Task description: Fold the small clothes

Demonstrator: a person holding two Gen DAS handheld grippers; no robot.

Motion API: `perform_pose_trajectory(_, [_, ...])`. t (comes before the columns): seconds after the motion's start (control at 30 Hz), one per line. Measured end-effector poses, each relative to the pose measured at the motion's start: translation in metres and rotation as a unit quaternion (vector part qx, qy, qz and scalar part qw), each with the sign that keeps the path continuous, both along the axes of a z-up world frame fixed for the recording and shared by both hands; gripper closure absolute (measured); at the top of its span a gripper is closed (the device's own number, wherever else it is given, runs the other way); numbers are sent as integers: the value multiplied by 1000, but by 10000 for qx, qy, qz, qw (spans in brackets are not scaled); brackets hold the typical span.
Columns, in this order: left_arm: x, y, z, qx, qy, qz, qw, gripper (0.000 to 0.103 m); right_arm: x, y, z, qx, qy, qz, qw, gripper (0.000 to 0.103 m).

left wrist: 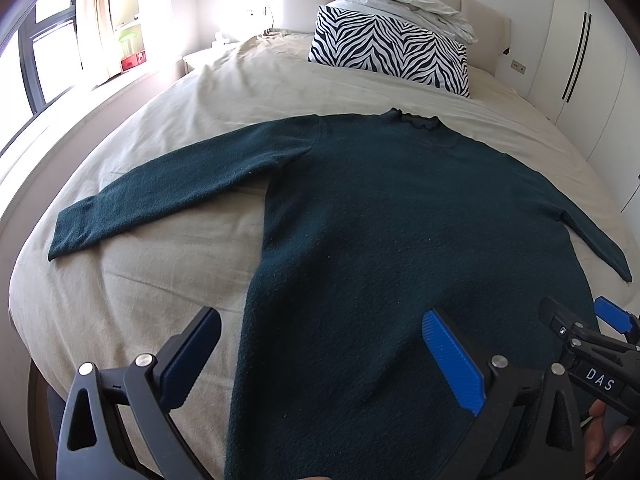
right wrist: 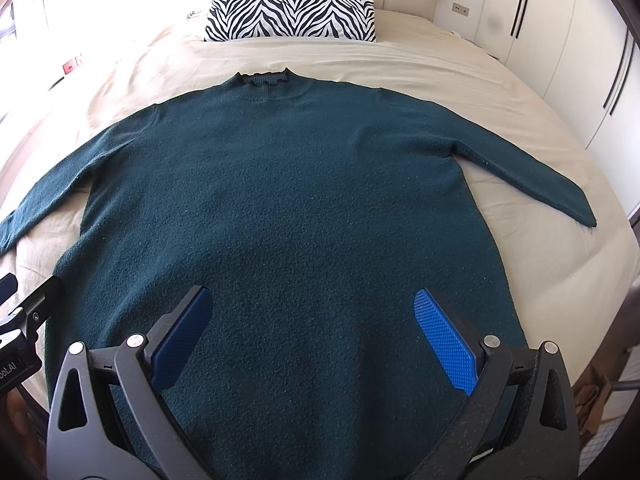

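Both grippers, left [left wrist: 320, 354] and right [right wrist: 314, 332], jaws spread: we are hovering over sweater [right wrist: 280, 184], lying flat on bed [right wrist: 500, 92] for folding.

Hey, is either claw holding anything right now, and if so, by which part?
Nothing is held. The left claw and the right claw both hang open above the lower part of the green sweater, which lies flat on the bed.

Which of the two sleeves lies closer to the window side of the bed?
The sweater's left sleeve, stretched toward the bright window. The right sleeve points toward the white wardrobe doors instead.
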State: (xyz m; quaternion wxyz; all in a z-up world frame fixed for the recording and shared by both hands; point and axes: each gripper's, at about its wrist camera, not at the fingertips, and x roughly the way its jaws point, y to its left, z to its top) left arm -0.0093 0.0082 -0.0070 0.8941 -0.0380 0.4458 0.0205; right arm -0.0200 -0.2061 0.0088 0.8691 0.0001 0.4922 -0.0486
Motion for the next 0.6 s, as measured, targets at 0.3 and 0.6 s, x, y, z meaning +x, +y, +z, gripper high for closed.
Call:
perform_pose_trajectory(0.3, [0,0,1,-19,23,9,10000,0,-1,1,-1,-5,3,2,10000,0])
perform_pose_trajectory(0.6, [-1,1,-1,-47,33,19,10000,0,-1,3,-2,-11,14,4,10000,0])
